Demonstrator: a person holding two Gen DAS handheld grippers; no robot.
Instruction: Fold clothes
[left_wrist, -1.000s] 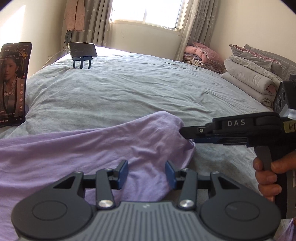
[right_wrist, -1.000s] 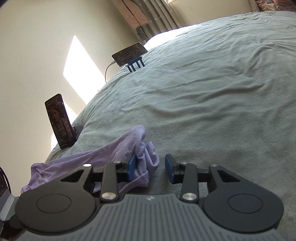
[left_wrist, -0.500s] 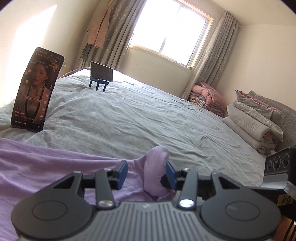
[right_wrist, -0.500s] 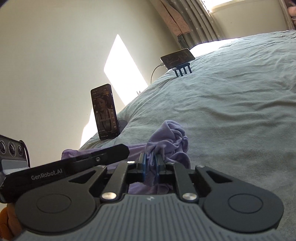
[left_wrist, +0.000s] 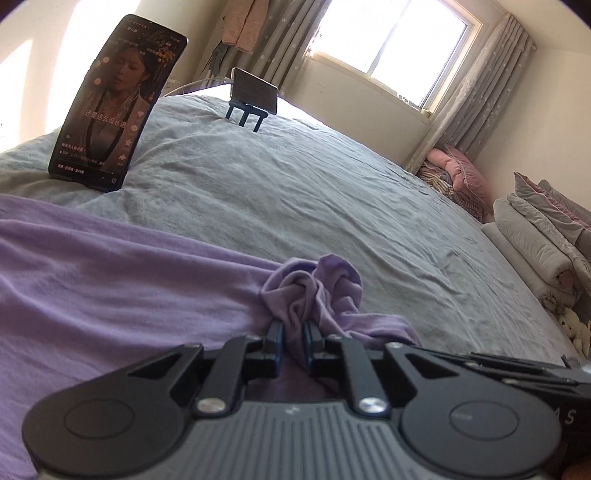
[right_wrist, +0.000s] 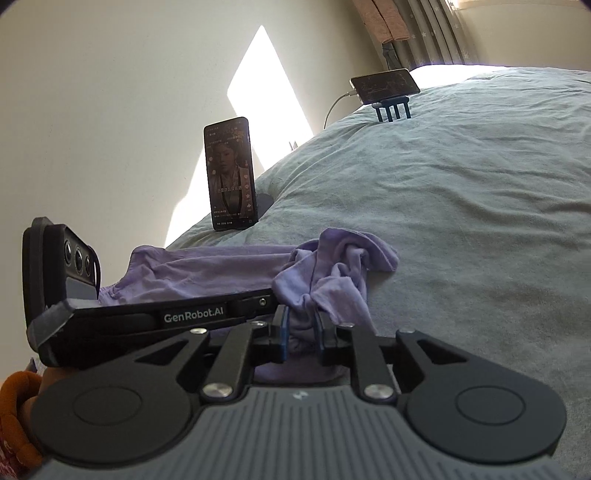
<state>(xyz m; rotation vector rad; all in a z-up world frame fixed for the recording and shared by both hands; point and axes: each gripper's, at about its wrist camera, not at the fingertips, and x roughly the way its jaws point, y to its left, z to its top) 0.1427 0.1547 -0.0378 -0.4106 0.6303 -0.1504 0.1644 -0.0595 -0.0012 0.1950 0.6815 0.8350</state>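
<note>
A lilac garment (left_wrist: 110, 280) lies on the grey bed sheet (left_wrist: 295, 192), spread to the left with a bunched end (left_wrist: 314, 288). My left gripper (left_wrist: 293, 334) is shut on that bunched cloth. My right gripper (right_wrist: 301, 326) is shut on the same bunch (right_wrist: 332, 273), right beside the left one. The left gripper's body (right_wrist: 155, 317) shows at the left of the right wrist view. The rest of the garment (right_wrist: 207, 269) trails off to the left behind it.
A phone (left_wrist: 114, 103) stands upright on the bed at the left, playing video. A second phone on a blue stand (left_wrist: 253, 94) sits further back. Folded quilts (left_wrist: 535, 240) and pink bedding (left_wrist: 454, 173) lie along the right side.
Both grippers closed on the garment's end: the right first, then the left. The two grippers came together side by side and the cloth end bunched up between them.
</note>
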